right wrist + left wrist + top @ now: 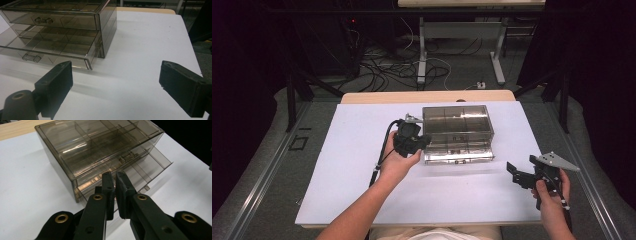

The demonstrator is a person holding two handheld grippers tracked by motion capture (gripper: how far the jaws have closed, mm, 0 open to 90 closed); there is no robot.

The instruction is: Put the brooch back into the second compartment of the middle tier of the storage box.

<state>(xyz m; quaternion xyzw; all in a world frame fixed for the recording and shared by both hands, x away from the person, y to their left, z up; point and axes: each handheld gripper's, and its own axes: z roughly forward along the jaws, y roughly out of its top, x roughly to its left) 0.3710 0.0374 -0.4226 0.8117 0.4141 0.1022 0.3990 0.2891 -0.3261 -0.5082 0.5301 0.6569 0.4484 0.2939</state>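
Note:
A smoked clear drawer box [455, 124] stands on the white table top [357, 160], a little right of the middle. Its lower drawer [458, 156] is pulled out toward me; the upper one is pushed in. My left gripper [423, 141] hovers at the box's front left corner, its jaws shut with nothing between them. From the left gripper view, that gripper [114, 177] points at the box [100, 147] above the pulled-out drawer [152, 166]. My right gripper [513, 174] is held open near the table's front right, apart from the box. In the right gripper view, its jaws [116, 75] frame bare table, with the drawer's handle [31, 58] at the left.
A wooden strip [427, 96] runs along the table's far edge. Behind it are desk legs [422, 55] and loose cables [387, 70] on the floor. Metal rails [257, 185] flank the table on both sides. Bare white surface lies left of and in front of the box.

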